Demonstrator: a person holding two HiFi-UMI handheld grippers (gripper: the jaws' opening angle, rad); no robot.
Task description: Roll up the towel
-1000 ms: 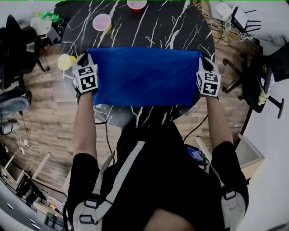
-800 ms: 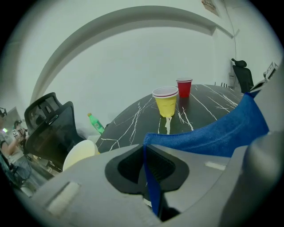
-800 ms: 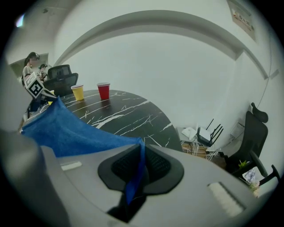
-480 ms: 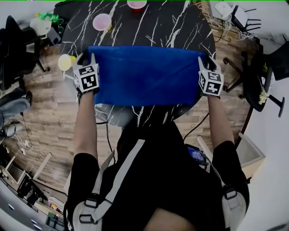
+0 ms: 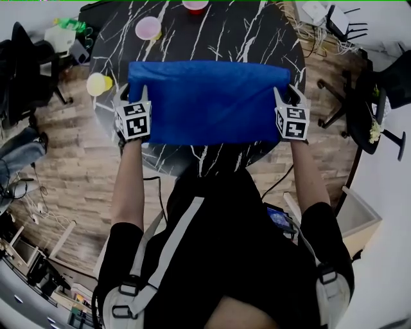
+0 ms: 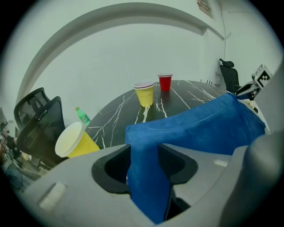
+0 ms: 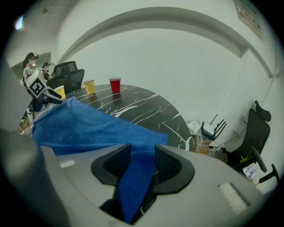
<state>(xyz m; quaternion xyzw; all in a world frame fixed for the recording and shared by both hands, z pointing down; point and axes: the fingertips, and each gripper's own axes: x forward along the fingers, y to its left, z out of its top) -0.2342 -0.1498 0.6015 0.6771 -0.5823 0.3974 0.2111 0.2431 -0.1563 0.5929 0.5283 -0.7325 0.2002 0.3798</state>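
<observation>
black shirt [image 5: 247, 257], grey harness straps [image 5: 176, 234], marker-cubed grey tongs [image 5: 133, 95] [image 5: 289, 95].

The blue towel [image 5: 205, 103] covers the middle of the tabletop [image 5: 212, 32], whose near rim is lost behind the person's torso [image 5: 218, 257]. The red cup [image 5: 194, 5] is cut by the top edge. In the head view the marker cubes [image 5: 135, 120] hide the tips of the left tongs [image 5: 131, 95] and right tongs [image 5: 288, 95]. Both have just been opening with towel between the jaws, its hanging end dropping out of sight behind each housing. The wall sign [image 7: 248, 17] is too small to read.
</observation>
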